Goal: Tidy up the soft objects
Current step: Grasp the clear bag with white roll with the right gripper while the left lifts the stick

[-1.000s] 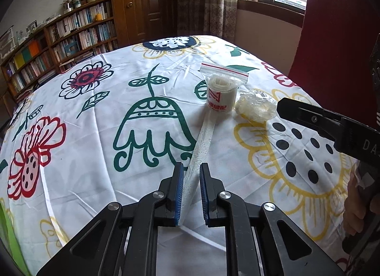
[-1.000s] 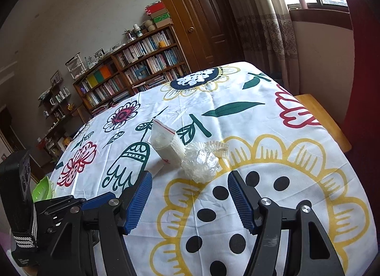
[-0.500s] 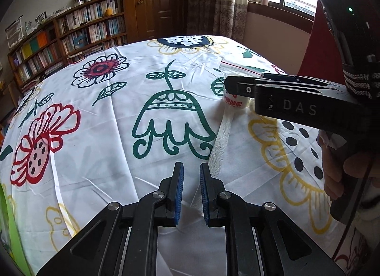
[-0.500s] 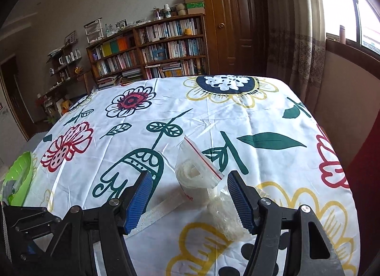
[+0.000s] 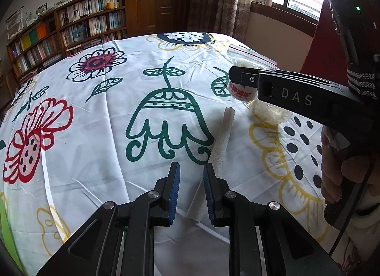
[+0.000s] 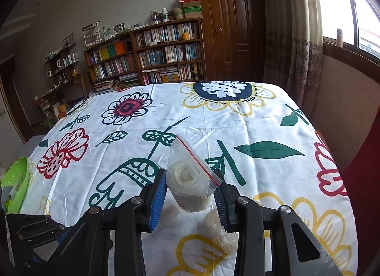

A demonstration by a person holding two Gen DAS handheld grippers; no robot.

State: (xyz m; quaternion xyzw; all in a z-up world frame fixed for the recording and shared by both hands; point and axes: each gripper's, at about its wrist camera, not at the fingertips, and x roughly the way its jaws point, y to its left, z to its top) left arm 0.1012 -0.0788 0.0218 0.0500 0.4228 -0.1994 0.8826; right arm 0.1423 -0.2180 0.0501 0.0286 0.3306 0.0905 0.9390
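One clear plastic zip bag with a white roll inside [image 6: 190, 182] stands on the flowered worktop [image 6: 166, 119], between your right claw's [image 6: 188, 201] closing blue pads. Your left claw [image 5: 191, 189] just opened a little, empty, beside the white lace strip [image 5: 222, 143].

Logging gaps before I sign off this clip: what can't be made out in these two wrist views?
- Right gripper pads on the zip bag: right wrist view, the crinkled plastic hides whether they press it.
- Bag's red print: left wrist view, half covered by the right gripper's finger, too small to read.
- Lace strip: near end runs behind the left gripper.
- Second clear packet: contents blurred, partly behind a finger.
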